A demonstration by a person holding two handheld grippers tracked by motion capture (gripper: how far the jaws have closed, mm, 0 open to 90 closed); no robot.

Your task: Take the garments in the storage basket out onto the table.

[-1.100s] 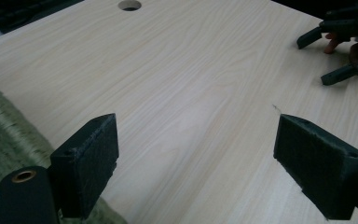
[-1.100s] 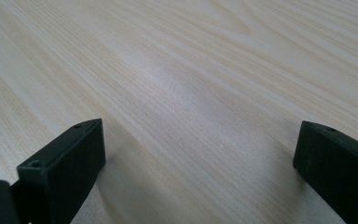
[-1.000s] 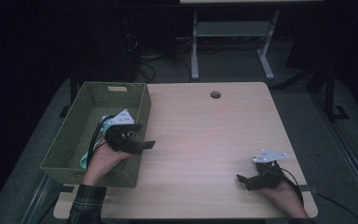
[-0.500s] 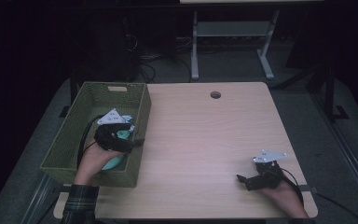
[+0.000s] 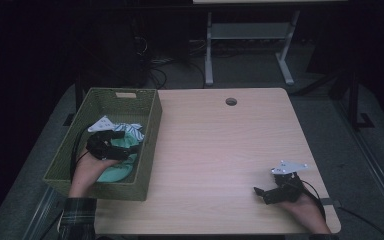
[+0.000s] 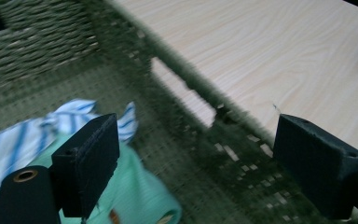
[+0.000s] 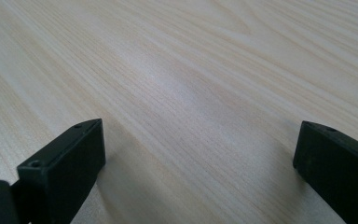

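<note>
1. Hanging inside the woven green basket (image 5: 150, 135), the left gripper (image 5: 125, 144) has its jaws spread wide with nothing between them.
2. Seen in the left gripper view, one jaw hangs over the mint-green cloth (image 6: 135, 186) and the blue-and-white striped cloth (image 6: 37, 135); the other sits by the basket's inner wall, with the wooden table (image 6: 270, 51) beyond it. Whether the first jaw touches the fabric I cannot tell.
3. From above, both cloths lie in the basket: the striped cloth (image 5: 132, 131) is toward the far side, the mint-green cloth (image 5: 120, 167) nearer the person, partly under the hand.
4. Behind that gripper, the left hand (image 5: 92, 167) reaches in over the basket's near wall, forearm coming from the bottom edge in a plaid sleeve (image 5: 77, 220). A black cable loops from the gripper along the basket's left side.
5. At the near right part of the table, the right gripper (image 5: 262, 192) sits low over the wood, pointing left, jaws parted and empty.
6. In the right gripper view its two jaws stand well apart over bare wood grain (image 7: 191, 93).
7. Holding it, the right hand (image 5: 305, 207) comes in from the lower right corner, with the grey plate on top of the gripper.
8. Well apart from both grippers, a round hole (image 5: 231, 101) sits near the table's far edge.
</note>
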